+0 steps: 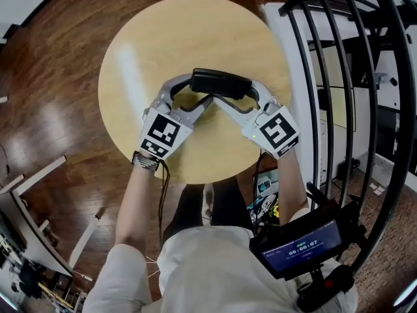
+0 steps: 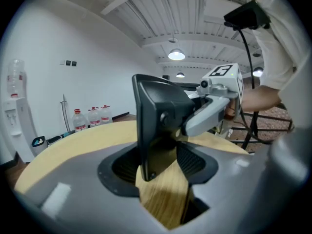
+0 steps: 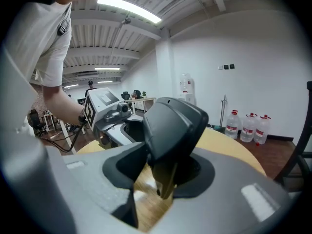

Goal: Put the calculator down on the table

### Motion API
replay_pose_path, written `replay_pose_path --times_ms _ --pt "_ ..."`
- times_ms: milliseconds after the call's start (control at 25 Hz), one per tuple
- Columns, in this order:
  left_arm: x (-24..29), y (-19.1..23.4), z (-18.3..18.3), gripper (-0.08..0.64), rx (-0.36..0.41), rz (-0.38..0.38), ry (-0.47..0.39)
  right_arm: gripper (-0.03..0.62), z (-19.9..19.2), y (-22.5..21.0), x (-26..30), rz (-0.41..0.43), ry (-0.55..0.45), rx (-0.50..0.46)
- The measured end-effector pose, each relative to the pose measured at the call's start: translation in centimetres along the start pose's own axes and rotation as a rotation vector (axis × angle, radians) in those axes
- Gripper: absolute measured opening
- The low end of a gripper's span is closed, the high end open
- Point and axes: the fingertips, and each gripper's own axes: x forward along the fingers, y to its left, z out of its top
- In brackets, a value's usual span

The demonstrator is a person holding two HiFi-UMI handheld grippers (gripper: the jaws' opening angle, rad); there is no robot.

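Crosswise, the calculator (image 1: 221, 83) stretches lengthwise between left claw (image 1: 195, 91) and right claw (image 1: 251, 96).

The head camera looks down from high on the round pale wooden table (image 1: 130, 57). Both gripper cameras see it too, low and close, facing each other.

Open table (image 1: 143, 51) ahead; railing (image 1: 401, 109) close right

Seen from above, a round pale wooden table (image 1: 150, 44) stands on a dark plank floor (image 1: 58, 96), with a black metal railing (image 1: 365, 77) at three o'clock. Around the room are white walls (image 2: 73, 43) and a ribbed white ceiling (image 2: 161, 9) with a lit lamp (image 2: 176, 55). Water bottles (image 2: 92, 117) and a dispenser (image 2: 14, 106) stand at nine o'clock.
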Motion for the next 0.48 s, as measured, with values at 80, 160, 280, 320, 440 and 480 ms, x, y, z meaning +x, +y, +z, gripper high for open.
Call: replay_pose_path --times_ms 80,160,280,320,440,480 --pt "0.3 -0.1 -0.2 0.247 -0.006 0.001 -0.002 0.156 -0.4 -0.1 0.0 -0.001 0.003 0.007" --pt "0.6 0.0 -0.7 0.249 -0.010 0.000 -0.001 0.156 -0.8 -0.2 0.3 -0.004 0.010 -0.002" --pt "0.8 0.3 -1.4 0.249 -0.009 0.004 0.005 0.156 -1.4 -0.1 0.9 -0.013 0.021 -0.016" --pt "0.8 0.3 -1.6 0.250 -0.006 0.010 0.005 0.156 -1.5 -0.1 1.0 -0.014 0.022 -0.018" --pt "0.4 -0.2 -1.6 0.255 -0.001 0.028 -0.008 0.156 -1.5 0.4 0.6 -0.008 0.006 -0.034" --pt "0.3 -0.4 -1.6 0.255 -0.005 0.030 -0.012 0.156 -1.4 0.6 0.5 -0.007 0.001 -0.038"
